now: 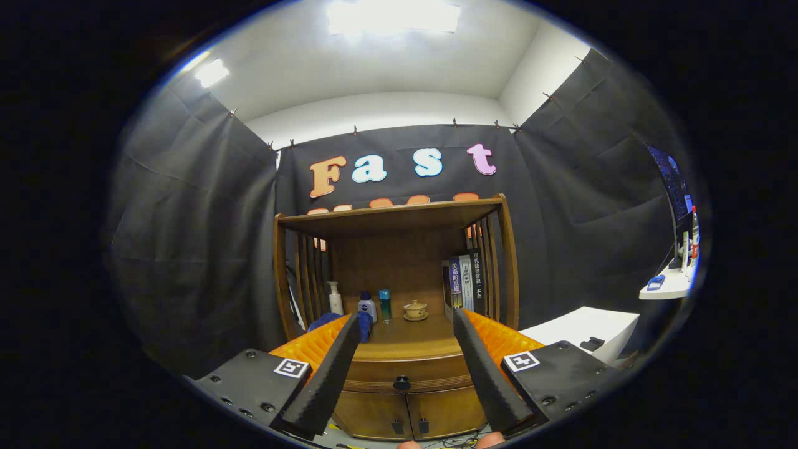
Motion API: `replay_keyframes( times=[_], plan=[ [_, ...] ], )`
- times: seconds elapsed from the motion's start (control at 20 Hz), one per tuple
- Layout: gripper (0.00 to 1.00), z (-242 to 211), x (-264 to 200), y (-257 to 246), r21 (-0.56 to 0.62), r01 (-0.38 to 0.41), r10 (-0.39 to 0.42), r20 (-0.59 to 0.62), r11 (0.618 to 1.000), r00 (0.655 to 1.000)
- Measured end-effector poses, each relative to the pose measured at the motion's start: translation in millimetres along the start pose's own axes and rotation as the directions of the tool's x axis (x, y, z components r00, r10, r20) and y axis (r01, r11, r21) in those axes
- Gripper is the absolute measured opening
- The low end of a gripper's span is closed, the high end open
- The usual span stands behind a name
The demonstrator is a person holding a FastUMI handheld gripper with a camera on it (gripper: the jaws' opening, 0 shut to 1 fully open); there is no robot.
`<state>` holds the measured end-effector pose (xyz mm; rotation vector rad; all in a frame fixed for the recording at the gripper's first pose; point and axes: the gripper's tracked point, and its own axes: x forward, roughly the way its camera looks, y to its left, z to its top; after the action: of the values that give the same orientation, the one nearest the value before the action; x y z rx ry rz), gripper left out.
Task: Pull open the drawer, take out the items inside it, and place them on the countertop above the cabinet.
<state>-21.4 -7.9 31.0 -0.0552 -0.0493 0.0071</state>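
The gripper [406, 321] hangs with fingers spread wide, holding nothing, well back from the cabinet [405, 408]. The drawer [408, 378] is shut, its knob [402, 381] between the fingers; a skewed approach could slip off that small knob. Above the knob, left to right: pump bottle [335, 298], blue item [365, 324], jar [367, 307], teal can [384, 305], teacup [415, 309], books [464, 282] crowd the countertop [408, 340], so placing risks knocking them.
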Motion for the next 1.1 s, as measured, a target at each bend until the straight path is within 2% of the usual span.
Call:
replay_keyframes(
  times=[0.3, 0.5, 0.6, 0.75, 0.9, 1.1],
  plan=[
    [0.98, 1, 4, -7, 0.040, -0.013, 0.011, 0.037, 0.999, 0.999],
    [0.98, -21, 19, -7, -0.016, -0.012, 0.013, 0.052, 1.000, 0.999],
    [0.98, -56, 36, -12, -0.041, 0.026, -0.025, 0.023, 0.999, 0.999],
    [0.98, -113, 71, 6, 0.010, 0.000, 0.001, -0.061, 1.000, 0.998],
    [0.98, -155, 106, 1, -0.072, 0.028, -0.034, -0.095, 0.997, 0.995],
    [1.00, -212, 140, 21, -0.152, -0.031, 0.010, -0.142, 0.988, 0.990]
  ],
)
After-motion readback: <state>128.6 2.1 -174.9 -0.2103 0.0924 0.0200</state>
